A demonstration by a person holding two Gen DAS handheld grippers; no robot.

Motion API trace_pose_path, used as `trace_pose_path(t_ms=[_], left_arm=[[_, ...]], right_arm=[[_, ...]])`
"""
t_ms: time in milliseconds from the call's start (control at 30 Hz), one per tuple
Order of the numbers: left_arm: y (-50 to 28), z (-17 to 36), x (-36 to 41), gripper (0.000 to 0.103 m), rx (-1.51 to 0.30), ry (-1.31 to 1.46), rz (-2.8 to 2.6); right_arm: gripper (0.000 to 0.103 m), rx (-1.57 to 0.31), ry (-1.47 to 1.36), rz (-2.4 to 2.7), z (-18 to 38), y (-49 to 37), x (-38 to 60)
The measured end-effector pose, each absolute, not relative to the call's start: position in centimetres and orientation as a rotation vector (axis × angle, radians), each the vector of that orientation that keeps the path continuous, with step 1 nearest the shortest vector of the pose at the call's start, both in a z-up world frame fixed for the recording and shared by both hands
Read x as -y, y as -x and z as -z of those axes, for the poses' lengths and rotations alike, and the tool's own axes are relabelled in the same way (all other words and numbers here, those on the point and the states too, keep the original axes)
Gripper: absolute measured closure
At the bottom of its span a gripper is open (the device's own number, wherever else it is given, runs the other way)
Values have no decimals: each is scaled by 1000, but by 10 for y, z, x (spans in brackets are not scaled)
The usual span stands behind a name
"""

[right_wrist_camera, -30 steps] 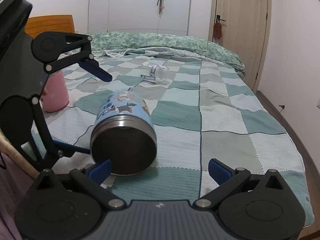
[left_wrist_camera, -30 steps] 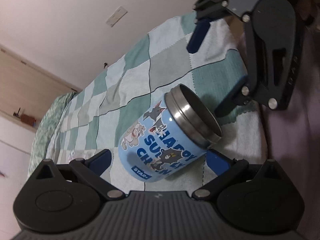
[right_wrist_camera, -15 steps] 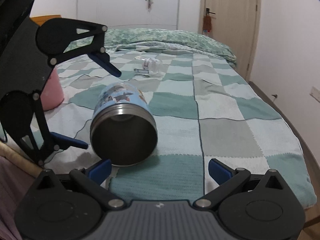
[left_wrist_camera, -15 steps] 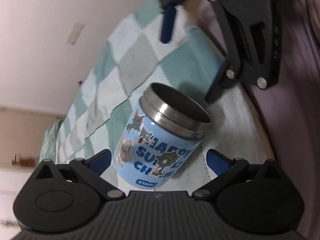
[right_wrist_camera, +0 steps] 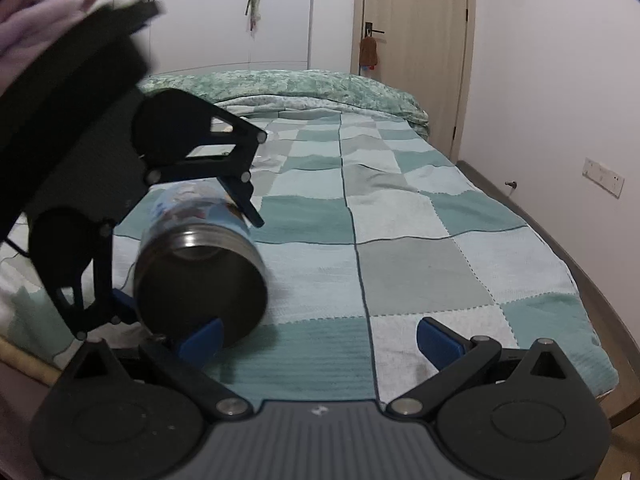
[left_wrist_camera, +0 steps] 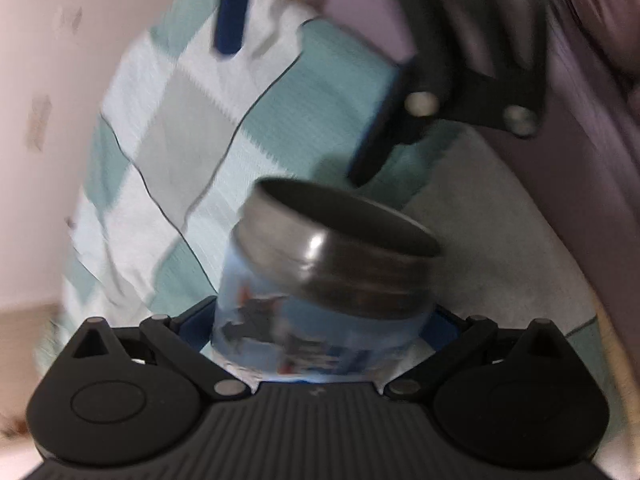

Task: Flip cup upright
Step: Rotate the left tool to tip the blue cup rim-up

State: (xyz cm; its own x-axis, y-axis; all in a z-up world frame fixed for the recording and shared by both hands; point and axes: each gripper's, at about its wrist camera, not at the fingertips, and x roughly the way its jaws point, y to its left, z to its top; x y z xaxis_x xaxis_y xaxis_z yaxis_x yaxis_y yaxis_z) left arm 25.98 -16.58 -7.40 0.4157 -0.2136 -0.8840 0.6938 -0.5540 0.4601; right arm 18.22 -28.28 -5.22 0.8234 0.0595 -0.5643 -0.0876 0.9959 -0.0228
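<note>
Cup (right_wrist_camera: 200, 264) on the checked blanket (right_wrist_camera: 420, 264), tilted, between my left gripper (left_wrist_camera: 320, 328) fingers; contact blurred, grip unclear. Right gripper (right_wrist_camera: 318, 334) released, near front. Cup print unreadable.

left tool (left_wrist_camera: 320, 332) apparently gripping tilted cup (left_wrist_camera: 320, 280), blurred.

Black ribbed gripper bodies, blue-padded fingers (right_wrist_camera: 438, 338) (silver screws at the pivots), lilac sleeve (left_wrist_camera: 592, 80)

Checkered bed (right_wrist_camera: 420, 240), white wardrobe (right_wrist_camera: 224, 12), wooden door (right_wrist_camera: 412, 40).
</note>
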Motion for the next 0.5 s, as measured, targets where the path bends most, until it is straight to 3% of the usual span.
trace_pose_path(t_ms=[133,500], left_arm=[[-263,61,168,13,-500,-1704,1259],[-253,25,160,16,-950,-1214,930]], right_arm=[[0,-574,11,-81,52,-184,294],[0,-471,-79,-208,40,-171,311]])
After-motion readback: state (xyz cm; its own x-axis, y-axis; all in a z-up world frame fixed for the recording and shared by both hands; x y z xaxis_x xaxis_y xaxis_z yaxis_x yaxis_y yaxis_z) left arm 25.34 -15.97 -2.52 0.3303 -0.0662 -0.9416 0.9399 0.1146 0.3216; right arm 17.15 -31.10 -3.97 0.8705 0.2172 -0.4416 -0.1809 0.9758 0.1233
